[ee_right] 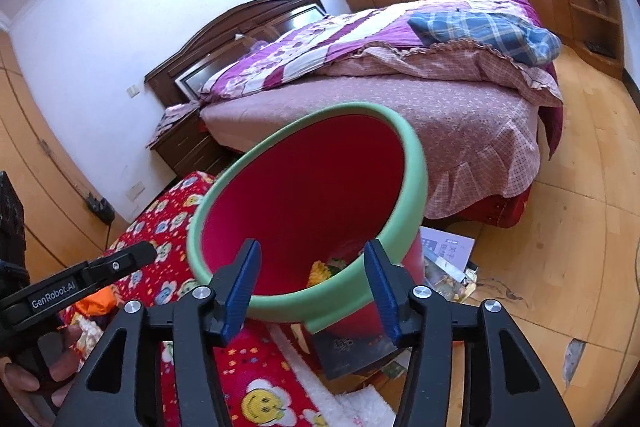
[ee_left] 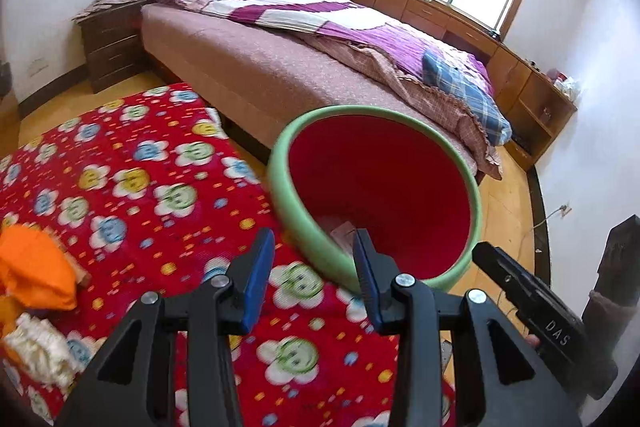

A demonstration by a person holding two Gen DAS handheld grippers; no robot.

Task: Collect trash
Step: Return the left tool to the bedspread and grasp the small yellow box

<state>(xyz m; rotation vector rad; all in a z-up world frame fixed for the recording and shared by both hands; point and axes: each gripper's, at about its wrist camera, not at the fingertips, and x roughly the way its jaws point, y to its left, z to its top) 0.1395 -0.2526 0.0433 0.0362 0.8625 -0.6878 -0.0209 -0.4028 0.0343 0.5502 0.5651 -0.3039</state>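
1. The left gripper (ee_left: 314,251) stands with its jaws parted and nothing between the blue pads; its right-hand finger tip overlaps the near rim of the bin as the left wrist camera sees it, though contact cannot be told.
2. The right gripper (ee_right: 314,267) is likewise parted and empty, its fingers straddling the bin's near rim in the right wrist view without visibly pressing on it.
3. The bin (ee_left: 280,163), one of them, red inside with a green rim, sits straight ahead of both tools, its mouth tilted toward them. Some scraps already lie at its bottom.
4. The remaining trash lies to the left of the bin and behind the left gripper's tips, on the red flowered blanket (ee_left: 132,155): one orange wrapper (ee_left: 36,267) and one pale crumpled piece (ee_left: 38,349) beside it. A third bit may lie under them; too blurred to tell.
5. The left hand is clearly the nearer to that pile, so I judge the next reach calls for swinging it leftward and back, away from the bin.
6. Papers (ee_right: 448,255), a few, lie on the wooden floor (ee_right: 560,247) just right of the bin, nearer the right hand.
7. Beyond stands one bed (ee_left: 256,67).
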